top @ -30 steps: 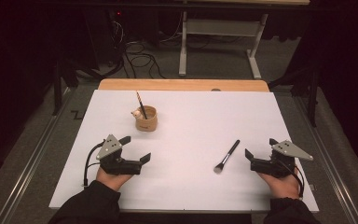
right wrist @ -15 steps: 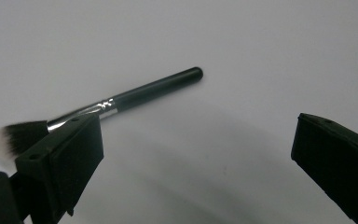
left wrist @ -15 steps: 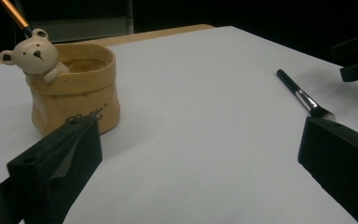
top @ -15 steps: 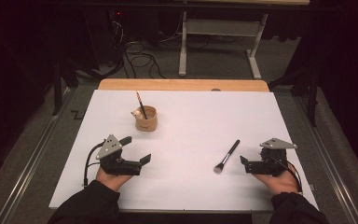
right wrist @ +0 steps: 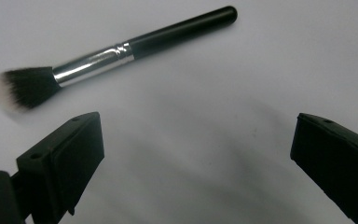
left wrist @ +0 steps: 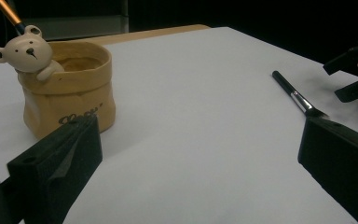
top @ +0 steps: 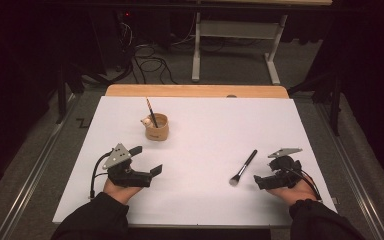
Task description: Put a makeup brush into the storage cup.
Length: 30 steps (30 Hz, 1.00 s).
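Right gripper (top: 260, 181) jaws spread, near brush (right wrist: 116, 50); left gripper (top: 147, 172) spread, idle. We judge risk: thin handle rolling away, or jaws pinching bristles.

High view above looking down, claw views low (close), all sharing brush (top: 243, 167)

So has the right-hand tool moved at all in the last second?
Yes. The right tool has slid left toward the makeup brush, which lies where it was, and has turned to face it.

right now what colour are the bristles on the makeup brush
Black with whitish tips on the makeup brush, clearest in the right gripper view.
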Motion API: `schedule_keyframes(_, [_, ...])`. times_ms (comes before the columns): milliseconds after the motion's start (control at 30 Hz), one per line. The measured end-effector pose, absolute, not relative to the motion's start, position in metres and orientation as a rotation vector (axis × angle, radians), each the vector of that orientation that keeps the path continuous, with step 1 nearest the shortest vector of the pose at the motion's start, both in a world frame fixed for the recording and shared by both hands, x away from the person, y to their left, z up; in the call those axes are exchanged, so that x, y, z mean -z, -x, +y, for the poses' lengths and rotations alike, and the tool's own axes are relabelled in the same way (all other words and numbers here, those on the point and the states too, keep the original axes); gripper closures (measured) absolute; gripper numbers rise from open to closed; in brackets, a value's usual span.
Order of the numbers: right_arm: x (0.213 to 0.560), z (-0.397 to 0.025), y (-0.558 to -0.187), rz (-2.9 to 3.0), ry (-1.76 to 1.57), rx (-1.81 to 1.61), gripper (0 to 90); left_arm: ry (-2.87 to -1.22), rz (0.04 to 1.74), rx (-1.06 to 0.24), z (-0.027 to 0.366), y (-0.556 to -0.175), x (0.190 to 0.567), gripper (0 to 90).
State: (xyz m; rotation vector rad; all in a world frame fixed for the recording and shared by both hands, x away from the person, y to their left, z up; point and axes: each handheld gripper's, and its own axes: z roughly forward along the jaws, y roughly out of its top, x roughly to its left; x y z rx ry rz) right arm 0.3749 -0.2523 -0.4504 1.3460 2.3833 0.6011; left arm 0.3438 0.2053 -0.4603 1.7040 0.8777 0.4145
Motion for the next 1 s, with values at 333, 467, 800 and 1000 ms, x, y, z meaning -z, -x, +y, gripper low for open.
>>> schedule_keyframes(333, [0.446,-0.246,-0.379,2.48,-1.35,-0.464,4.3,-1.701,0.877,-0.405,0.206,-0.344,0.46,0.3])
schedule_keyframes(467, [0.444,-0.243,-0.381,2.503,-1.35,-0.422,4.6,-1.702,0.878,-0.403,0.206,-0.344,0.461,0.3])
schedule_keyframes(800, [0.443,-0.24,-0.38,2.549,-1.359,-0.353,5.5,-1.712,0.877,-0.404,0.203,-0.343,0.461,0.3])
schedule_keyframes(1000, [0.438,-0.238,-0.381,2.569,-1.322,-0.335,6.5,-1.721,0.88,-0.407,0.201,-0.344,0.462,0.3])
